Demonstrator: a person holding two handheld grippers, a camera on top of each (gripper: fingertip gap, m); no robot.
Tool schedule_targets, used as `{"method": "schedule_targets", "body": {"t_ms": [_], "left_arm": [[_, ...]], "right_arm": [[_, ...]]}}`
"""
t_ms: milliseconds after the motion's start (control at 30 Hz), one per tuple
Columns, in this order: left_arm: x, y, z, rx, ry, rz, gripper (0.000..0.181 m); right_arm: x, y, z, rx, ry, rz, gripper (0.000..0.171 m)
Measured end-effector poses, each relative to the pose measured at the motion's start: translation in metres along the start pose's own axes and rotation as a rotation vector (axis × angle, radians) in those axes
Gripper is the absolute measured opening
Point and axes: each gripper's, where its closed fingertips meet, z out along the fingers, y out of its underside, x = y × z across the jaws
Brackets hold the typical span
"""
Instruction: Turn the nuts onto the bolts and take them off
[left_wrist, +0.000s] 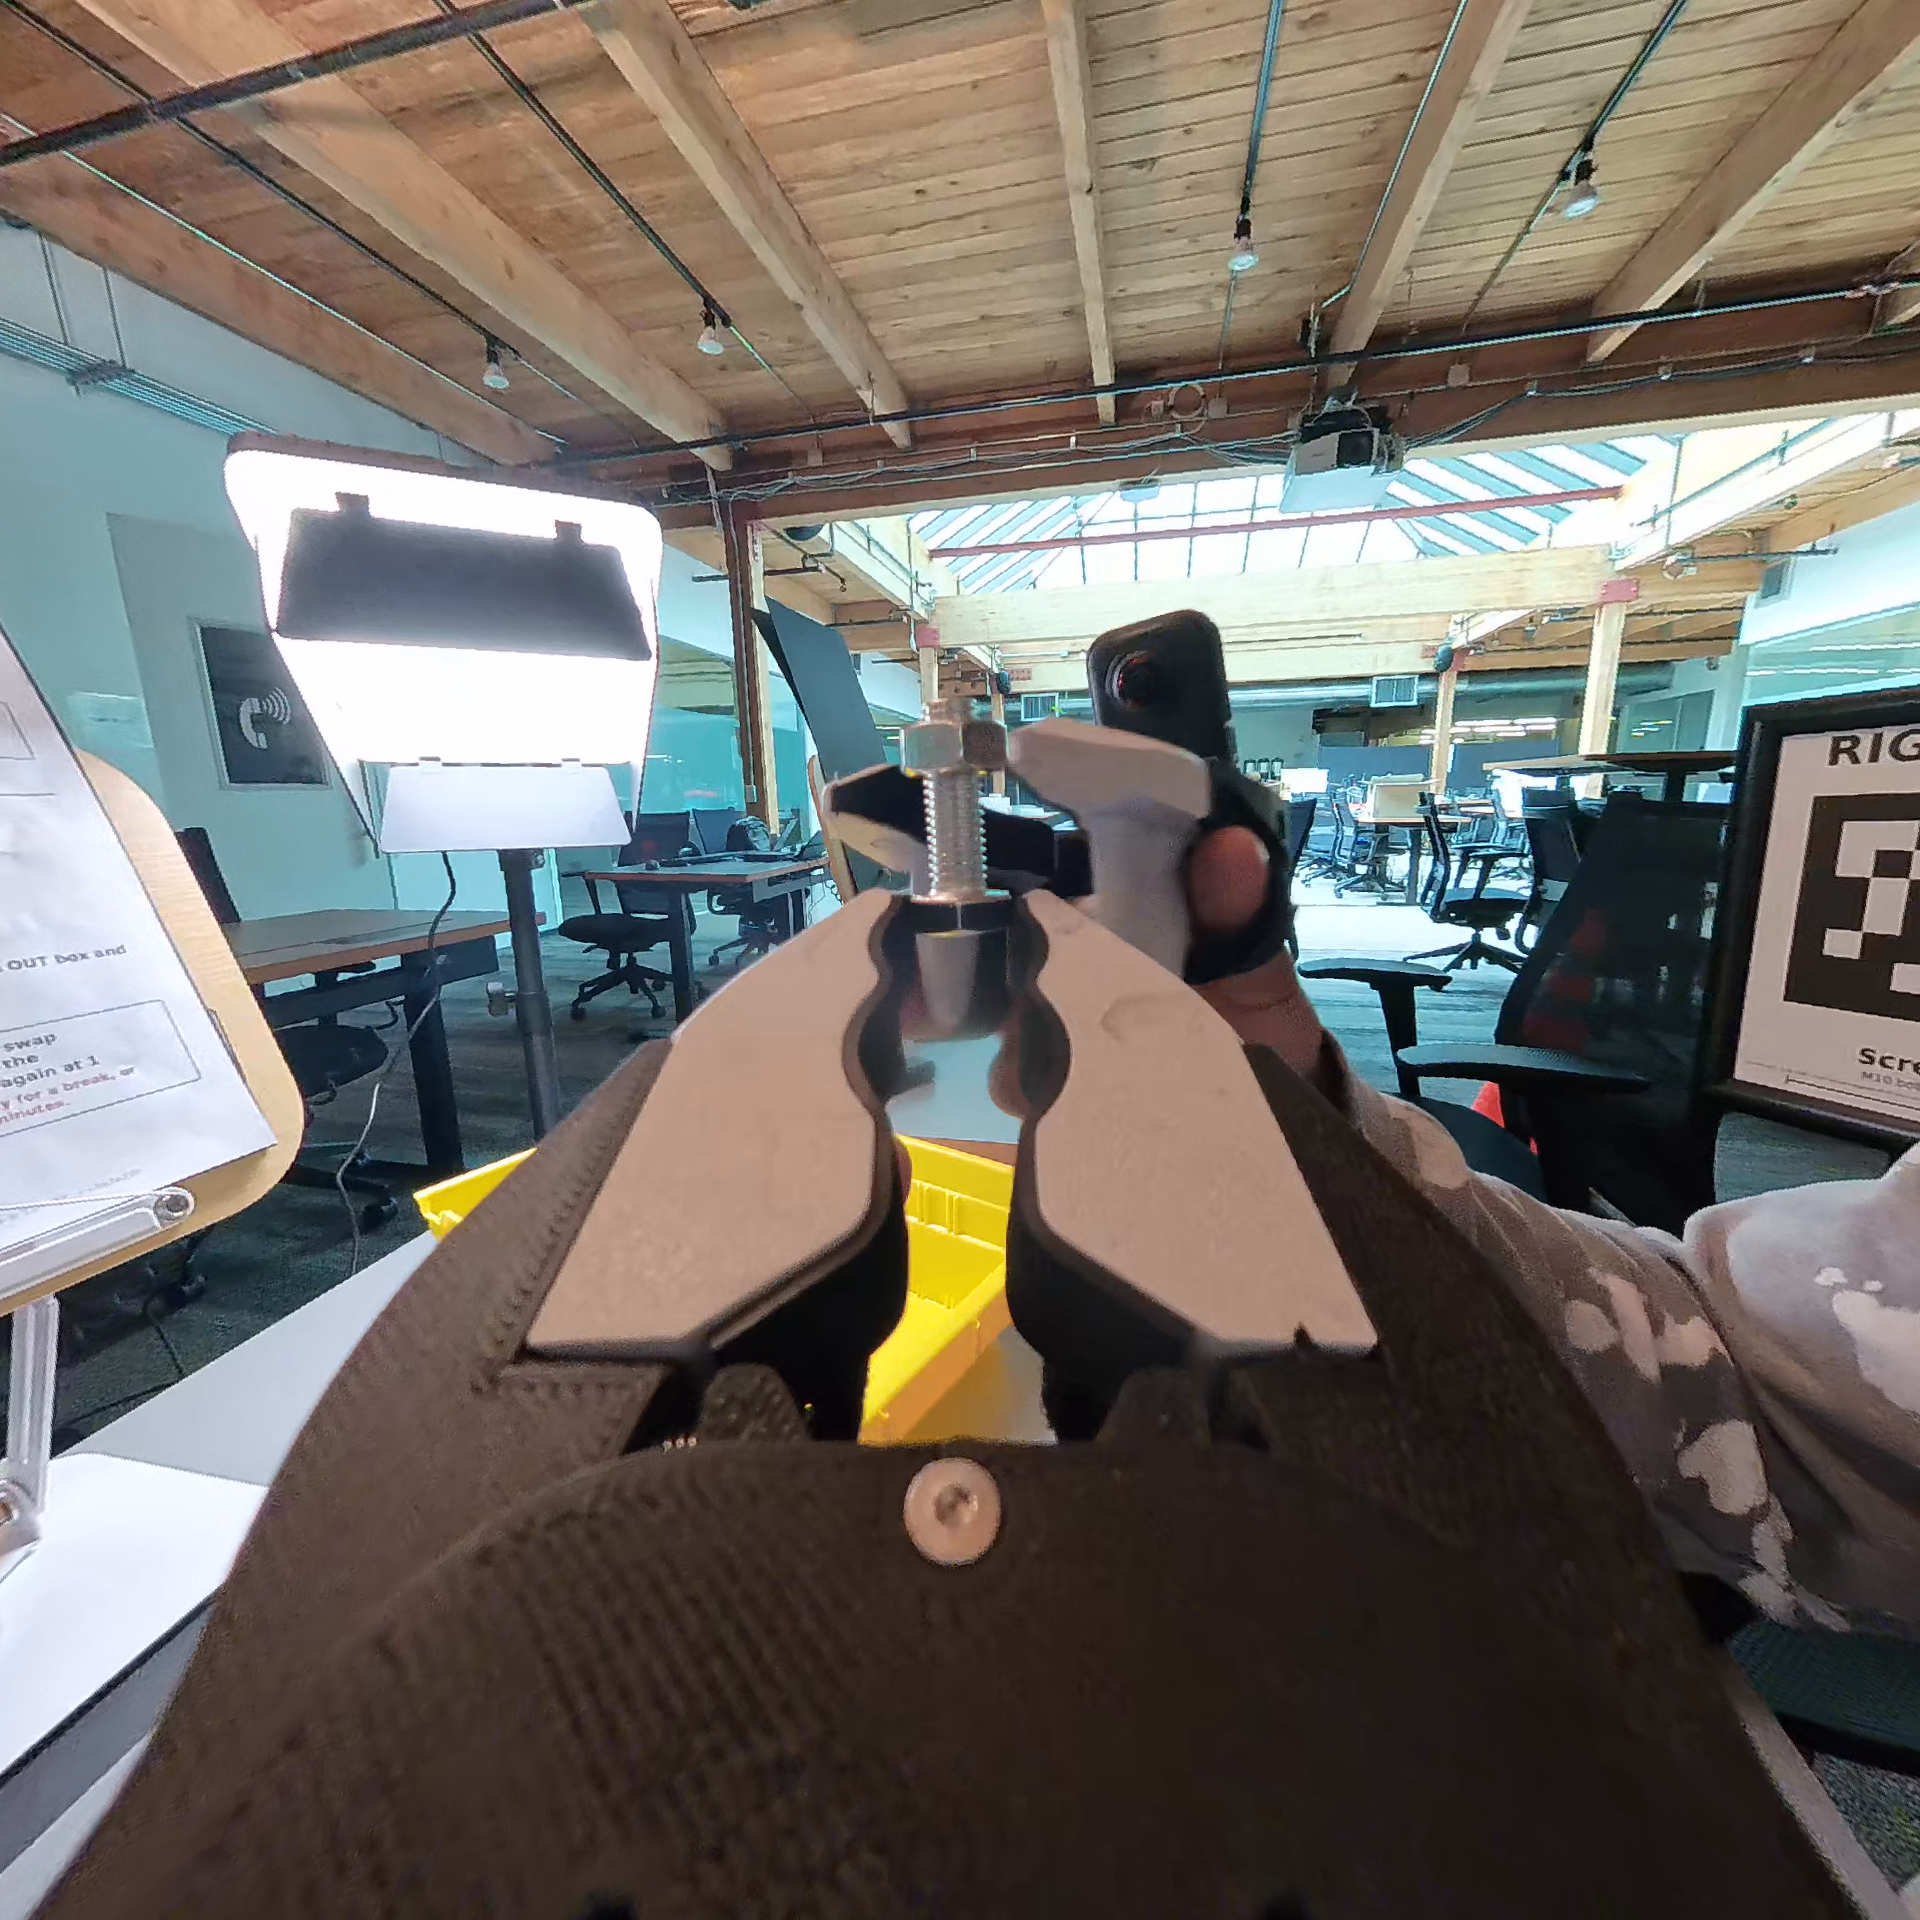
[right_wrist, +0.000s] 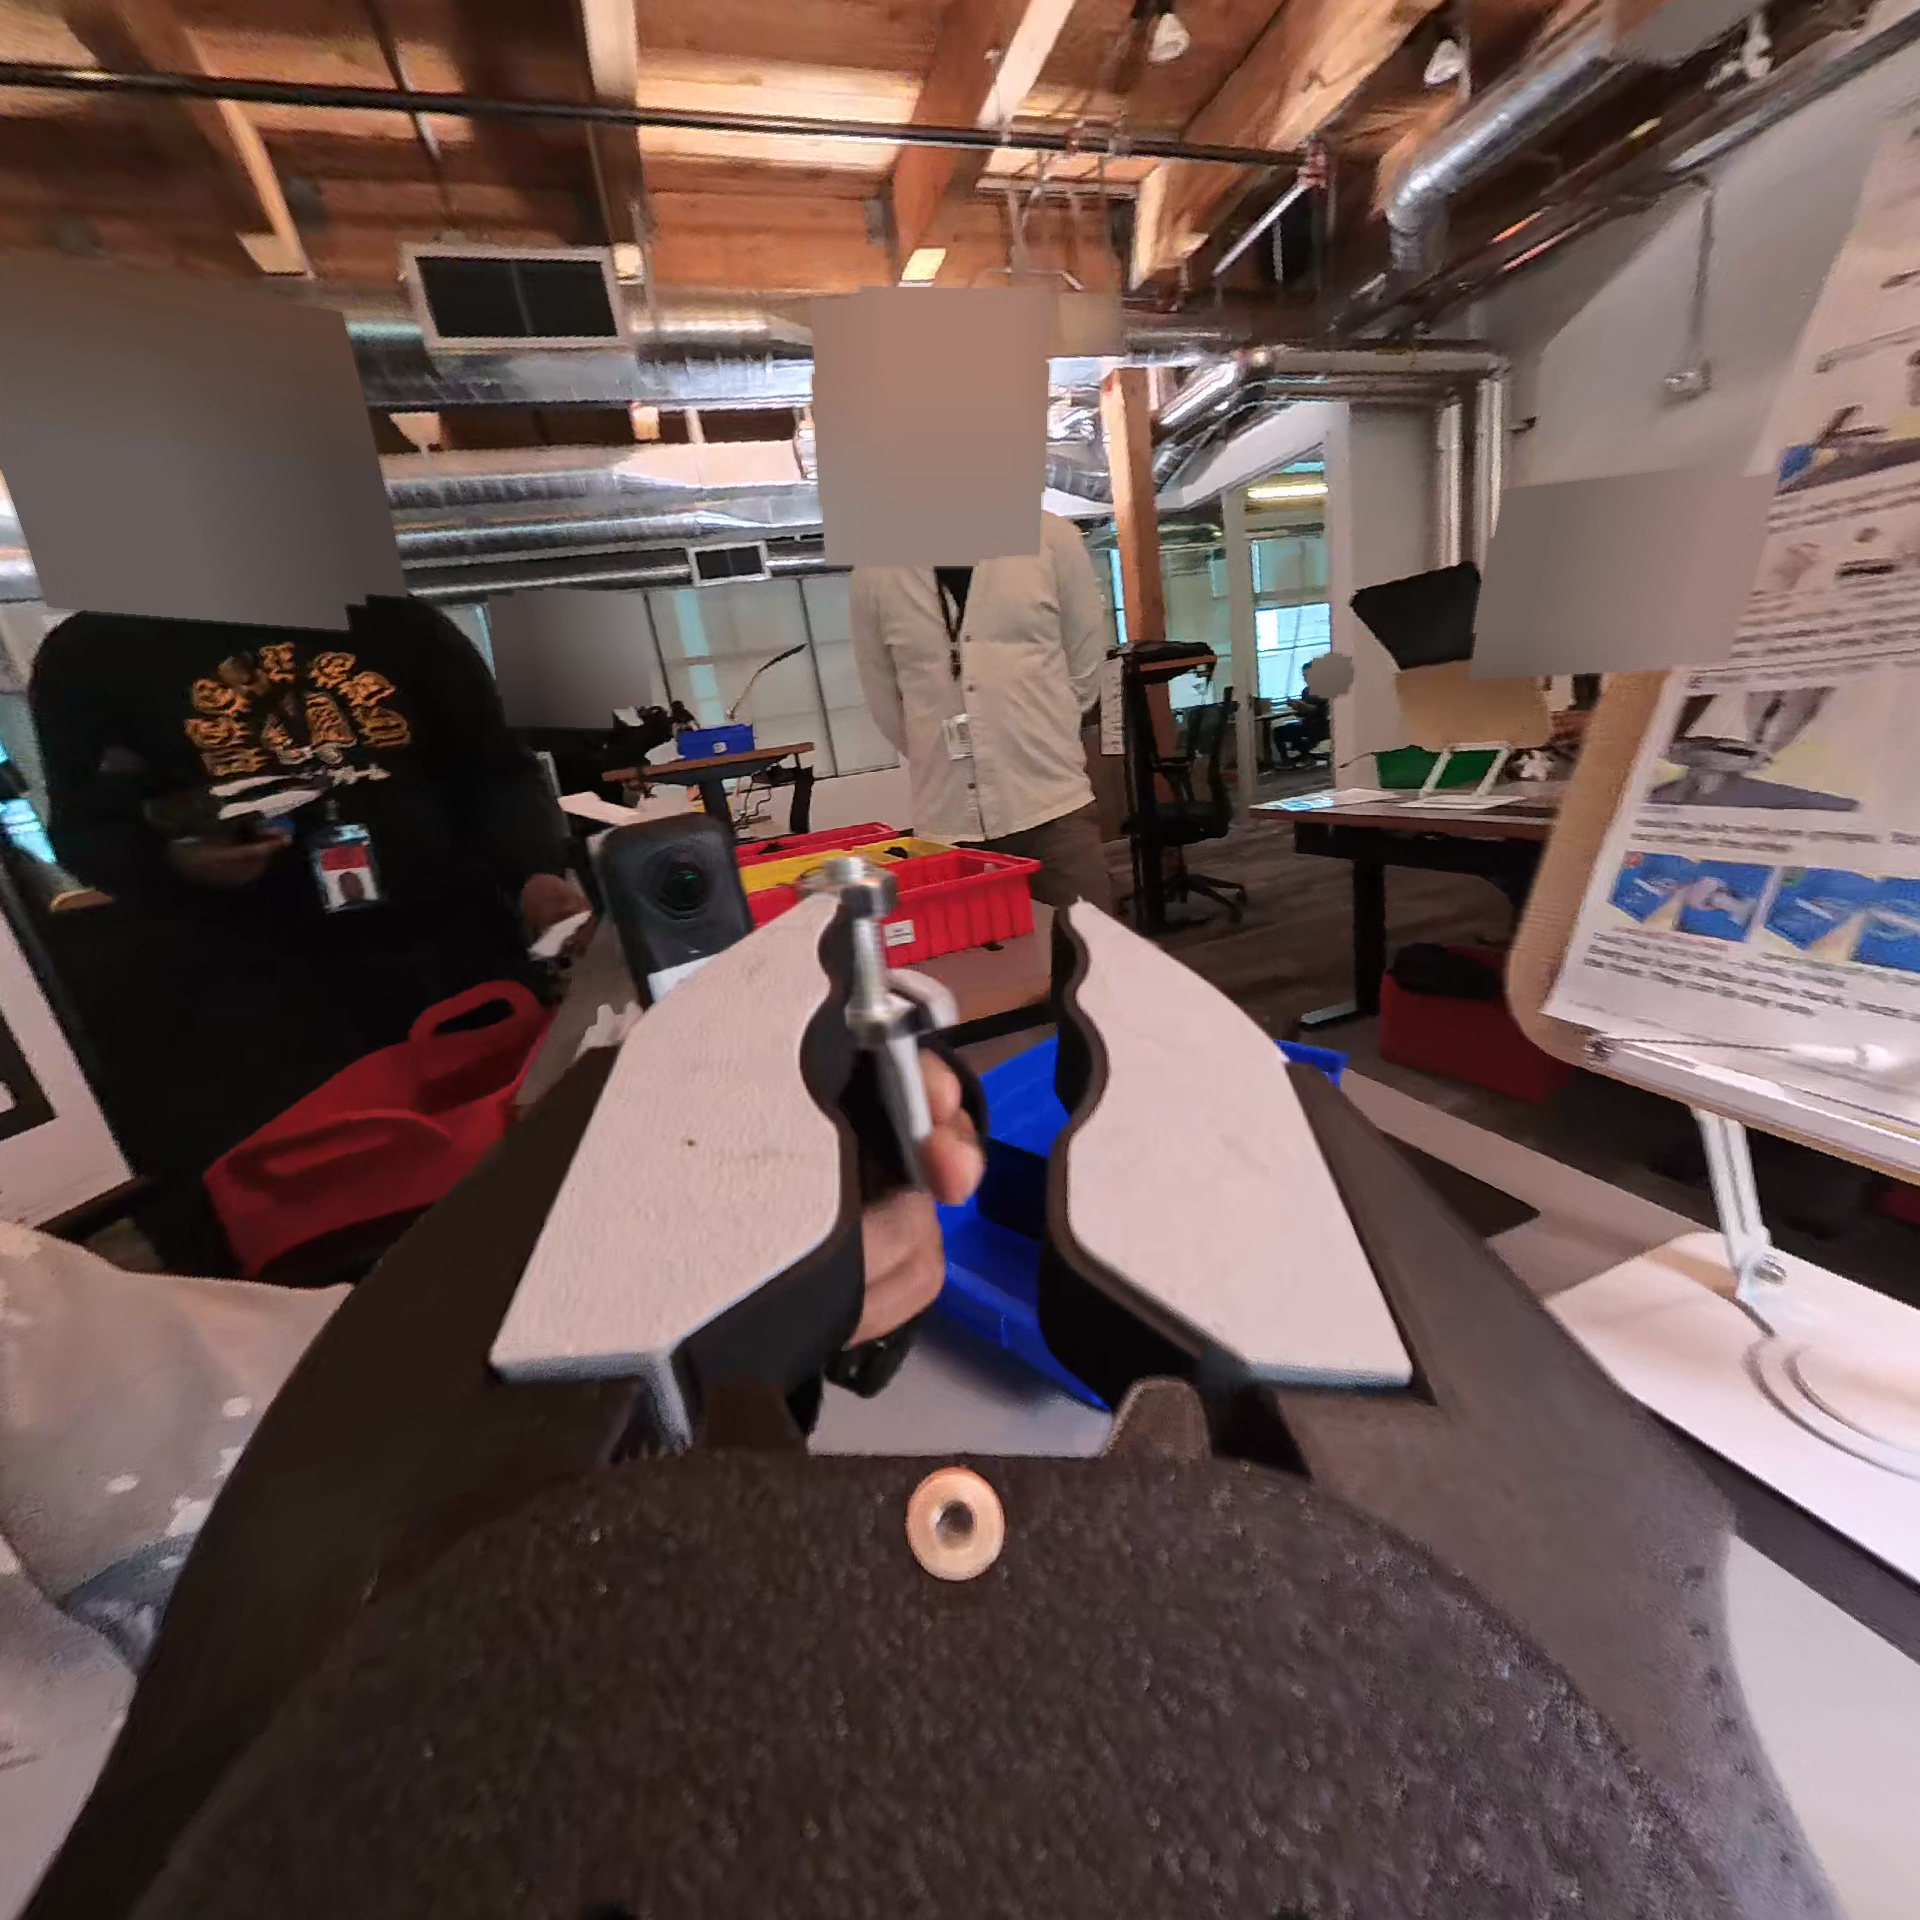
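Note:
A silver bolt (left_wrist: 943, 842) stands upright, its head clamped between the fingertips of my left gripper (left_wrist: 958, 914), which is shut on it. A hex nut (left_wrist: 951, 750) sits near the top of the threaded shaft. My right gripper (left_wrist: 977, 810) comes in from behind, its two fingers spread on either side of the shaft just below the nut. In the right wrist view my right gripper (right_wrist: 948, 920) is open. The bolt (right_wrist: 871, 966) and nut (right_wrist: 864, 885) lie close to its left finger, well clear of the right finger. The left gripper (right_wrist: 896, 1023) shows edge-on below, held by a hand.
A yellow bin (left_wrist: 951, 1247) lies under the left gripper and a blue bin (right_wrist: 1003, 1236) under the right. Red bins (right_wrist: 935, 894), a red bag (right_wrist: 374, 1122), two standing people, clipboard stands (left_wrist: 125, 1039) (right_wrist: 1766, 935), a bright light panel (left_wrist: 447, 623) and a framed marker sign (left_wrist: 1829, 914) surround the table. Both grippers' tips are close together, under 4 cm apart.

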Motion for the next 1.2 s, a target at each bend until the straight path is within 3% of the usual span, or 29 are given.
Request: {"method": "schedule_targets", "body": {"t_ms": [200, 300, 500, 600, 633, 700, 800, 933, 1200], "left_arm": [[0.000, 0.004, 0.002, -0.011, -0.002, -0.013, 0.018], [-0.001, -0.001, -0.001, 0.010, 0.008, -0.019, 0.018], [0.001, 0.002, 0.001, 0.009, 0.011, -0.017, 0.018], [0.002, 0.001, 0.001, 0.026, 0.011, -0.026, 0.018], [0.004, -0.003, -0.002, 0.054, 0.035, -0.034, 0.018], [0.004, -0.008, -0.003, 0.061, 0.032, -0.021, 0.018], [0.003, -0.008, -0.003, 0.061, 0.028, -0.017, 0.018], [0.003, -0.002, -0.001, 0.051, 0.030, -0.025, 0.018], [0.008, -0.005, -0.001, 0.078, 0.051, -0.022, 0.018]], "right_arm": [[-0.001, 0.005, 0.003, -0.027, -0.001, 0.000, 0.042], [0.018, -0.005, -0.006, 0.032, 0.105, -0.012, 0.015], [-0.006, 0.000, 0.003, 0.010, -0.019, 0.021, 0.037], [-0.005, 0.002, 0.004, 0.006, -0.019, 0.016, 0.036], [0.006, 0.001, 0.001, 0.012, 0.030, 0.030, 0.017], [0.023, -0.005, -0.009, 0.050, 0.092, 0.026, 0.013], [0.015, -0.008, -0.009, 0.040, 0.033, 0.044, 0.029], [-0.009, -0.001, 0.002, 0.017, -0.040, 0.017, 0.035], [-0.010, -0.001, 0.004, 0.019, -0.040, 0.030, 0.030]]}}
